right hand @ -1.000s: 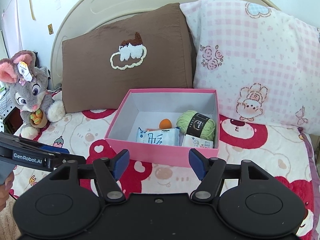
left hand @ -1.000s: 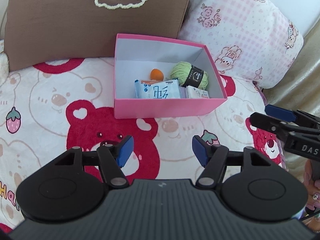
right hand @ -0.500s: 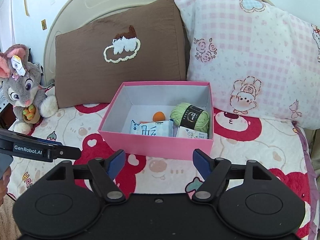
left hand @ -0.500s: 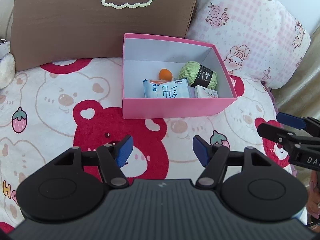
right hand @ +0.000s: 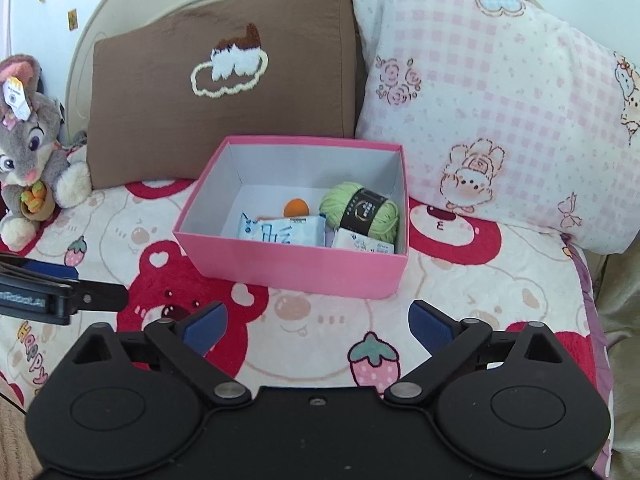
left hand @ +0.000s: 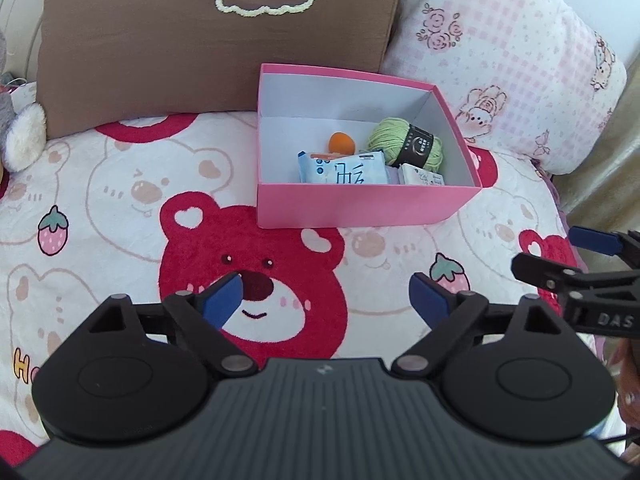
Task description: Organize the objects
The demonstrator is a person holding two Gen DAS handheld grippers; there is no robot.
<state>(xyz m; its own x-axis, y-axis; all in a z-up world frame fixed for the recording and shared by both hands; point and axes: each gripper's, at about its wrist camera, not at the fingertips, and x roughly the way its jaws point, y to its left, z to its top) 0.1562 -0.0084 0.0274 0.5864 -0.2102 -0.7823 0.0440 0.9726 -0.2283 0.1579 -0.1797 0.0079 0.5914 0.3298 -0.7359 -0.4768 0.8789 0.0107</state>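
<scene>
A pink box sits on the bear-print blanket in front of the pillows. Inside lie a green yarn ball, an orange ball, a blue-white tissue pack and a small white pack. My left gripper is open and empty, above the blanket short of the box. My right gripper is open and empty, also short of the box. Each gripper shows at the edge of the other's view.
A brown pillow and a pink checked pillow lean behind the box. A grey plush rabbit sits at the far left. The blanket's right edge drops off beside a beige surface.
Both grippers have pulled back and up from the box, so it looks smaller and farther. Both stay open and empty. The box's contents have not moved.
</scene>
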